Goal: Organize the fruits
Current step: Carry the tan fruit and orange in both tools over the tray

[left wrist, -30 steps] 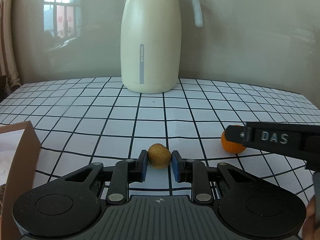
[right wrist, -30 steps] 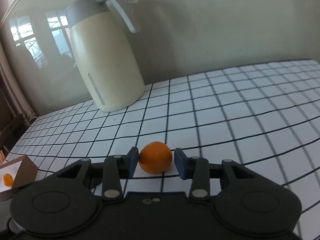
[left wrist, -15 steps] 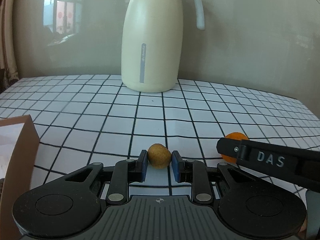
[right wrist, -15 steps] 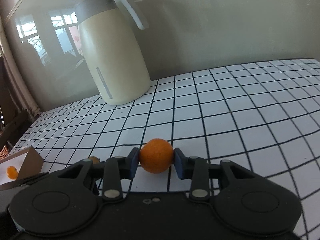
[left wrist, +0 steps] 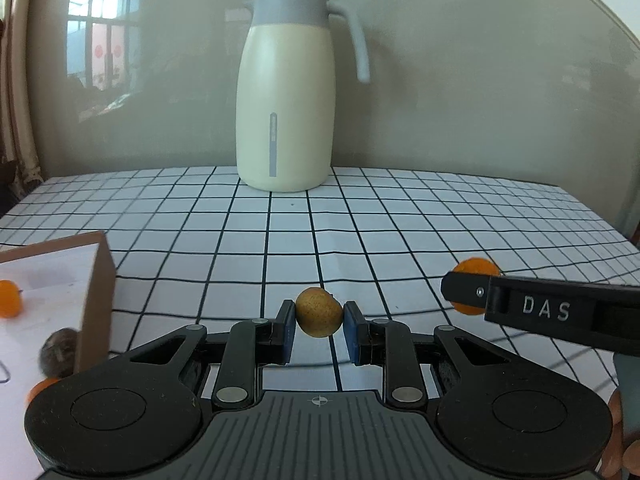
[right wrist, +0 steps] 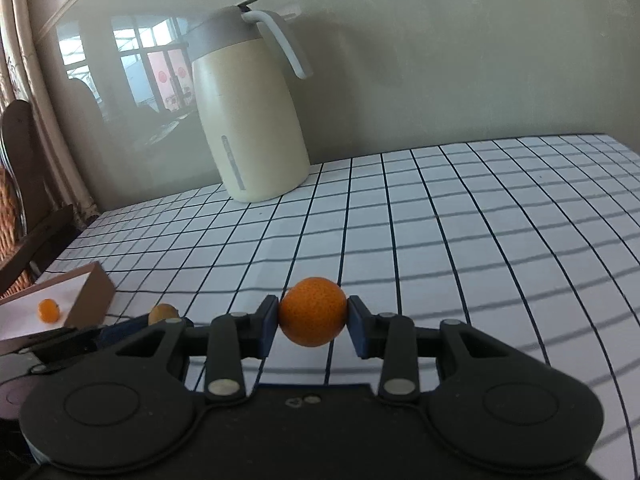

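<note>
Left gripper (left wrist: 319, 330) fingers clamp brown fruit (left wrist: 319, 312); right gripper (right wrist: 313, 330) fingers clamp orange (right wrist: 313, 317); box (left wrist: 96, 280) holds kumquat (left wrist: 9, 298).

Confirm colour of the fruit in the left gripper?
Tan-brown, finely speckled fruit clamped in the left gripper; clearest in the left wrist view.

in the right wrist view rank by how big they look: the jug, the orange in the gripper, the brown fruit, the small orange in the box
1. jug
2. orange, though nearness to the camera enlarges it
3 and 4. brown fruit and small orange in the box: they look alike, and the brown fruit is partly hidden, so unranked.
</note>
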The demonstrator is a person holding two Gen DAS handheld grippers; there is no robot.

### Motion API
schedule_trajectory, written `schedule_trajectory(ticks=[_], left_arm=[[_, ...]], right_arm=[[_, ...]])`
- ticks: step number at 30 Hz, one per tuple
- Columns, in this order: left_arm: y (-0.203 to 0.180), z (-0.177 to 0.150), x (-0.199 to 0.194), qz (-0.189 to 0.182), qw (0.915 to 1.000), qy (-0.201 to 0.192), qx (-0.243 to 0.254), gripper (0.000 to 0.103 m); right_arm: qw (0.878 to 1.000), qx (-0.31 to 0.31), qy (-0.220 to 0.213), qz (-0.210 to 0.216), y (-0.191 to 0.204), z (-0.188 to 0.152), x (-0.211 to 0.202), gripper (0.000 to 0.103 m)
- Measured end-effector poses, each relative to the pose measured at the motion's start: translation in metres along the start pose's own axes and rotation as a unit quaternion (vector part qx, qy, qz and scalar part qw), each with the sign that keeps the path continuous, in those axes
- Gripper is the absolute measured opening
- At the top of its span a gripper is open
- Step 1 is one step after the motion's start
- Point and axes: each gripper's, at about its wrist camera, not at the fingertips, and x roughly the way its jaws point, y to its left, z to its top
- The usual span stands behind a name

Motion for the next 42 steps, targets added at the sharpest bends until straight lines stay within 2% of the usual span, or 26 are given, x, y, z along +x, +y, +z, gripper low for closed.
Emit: schedule_trajectory(ticks=[4, 10, 18, 30, 42], left_arm=[[0.005, -0.008, -0.031, 0.001, 0.9999, -0.017, 0.003, 0.026], [0.023, -0.022, -0.073, 0.008, 0.9992, -0.037, -0.015, 0.026], [0.055, -0.039, -0.113, 0.039, 0.9968, -0.058, -0.039, 0.026], [0.101, -0.054, -0.149, 0.089, 0.9905, -0.078, -0.071, 0.026], [0.15, -0.065, -0.163, 0.142, 0.9798, -0.089, -0.109, 0.026]], right_arm=[[1.0, -0.004, -0.006, 0.01, 0.011, -0.012, -0.02, 0.028], [0.998, -0.045, -0.016, 0.028, 0.043, -0.033, -0.045, 0.028], [0.996, -0.07, -0.028, 0.057, 0.071, -0.046, -0.063, 0.028], [0.989, -0.102, -0.05, 0.093, 0.117, -0.051, -0.067, 0.028], [0.984, -0.112, -0.052, 0.132, 0.16, -0.056, -0.054, 0.028]])
